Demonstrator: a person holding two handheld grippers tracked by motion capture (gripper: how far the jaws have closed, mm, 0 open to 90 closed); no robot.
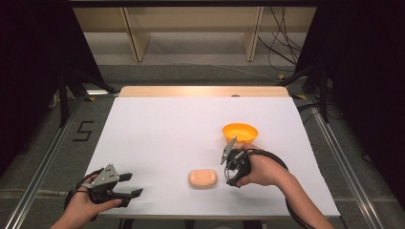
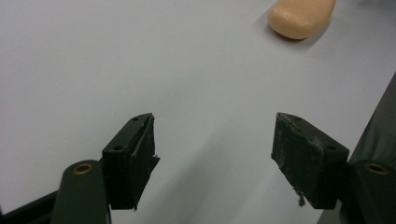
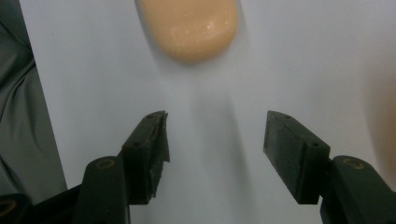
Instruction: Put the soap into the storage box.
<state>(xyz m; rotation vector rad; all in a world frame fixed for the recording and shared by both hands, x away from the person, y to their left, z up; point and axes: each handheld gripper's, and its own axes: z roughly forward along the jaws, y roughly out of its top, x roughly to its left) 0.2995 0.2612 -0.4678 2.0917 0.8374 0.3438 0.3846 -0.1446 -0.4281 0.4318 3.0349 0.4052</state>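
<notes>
Jaws of right gripper (image 3: 214, 140) standing apart, nothing between them, pointing at soap (image 3: 189, 25) just ahead on white table (image 3: 289, 60). Lying flat, that peach bar, near the table's front edge in the high view (image 1: 203, 178), with right gripper (image 1: 229, 164) just beside it and orange bowl (image 1: 240, 132) a little farther back, behind the hand. Looking glossy, possibly wet, though hard to be sure from the right gripper view.

Resting at the front left corner, left gripper (image 1: 131, 185), also released and empty, well apart from the soap, which is showing far off in its own view (image 2: 301, 17).

Judging the likely work as picking up the soap, perhaps for the bowl. Risking a slip: rounded, smooth sides squirting out from between the pads if squeezed off-centre or too near an end. Risking a shove as well: a jaw tip landing on top of the bar instead of straddling it, sliding it toward the front edge. Carrying low toward the bowl risking a knock on its rim, tipping or pushing it.
</notes>
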